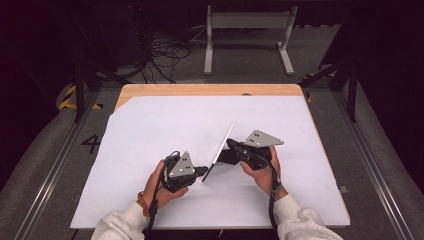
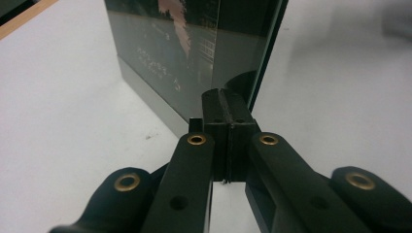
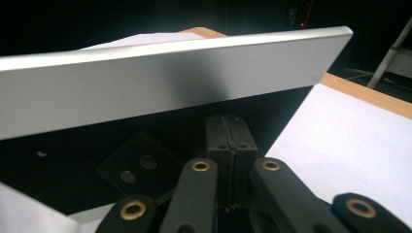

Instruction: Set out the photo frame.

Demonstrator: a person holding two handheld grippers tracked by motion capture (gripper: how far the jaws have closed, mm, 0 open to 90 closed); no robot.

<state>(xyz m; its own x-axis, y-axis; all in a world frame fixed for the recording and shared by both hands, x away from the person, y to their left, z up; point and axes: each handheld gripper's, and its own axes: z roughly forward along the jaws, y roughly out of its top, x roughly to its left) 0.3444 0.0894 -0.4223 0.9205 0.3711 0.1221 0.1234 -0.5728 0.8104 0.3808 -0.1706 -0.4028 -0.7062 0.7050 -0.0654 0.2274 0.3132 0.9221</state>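
Tablet, thin and flat, propped on edge over white sheet, near sheet's middle and a little toward its near edge. Long axis slanted: far end up and rightward, near end down toward left gripper. Dark glass face turned to left gripper, silver back turned to right gripper.

Left gripper: jaws fully together, tips right at tablet's near lower corner beside glass; whether anything is pinched, cannot tell. Right gripper: jaws likewise closed tight, nothing seen between them, tips just under silver back's lower edge; contact cannot be told.

Both hands low over sheet, left hand nearer sheet's front edge than right hand.
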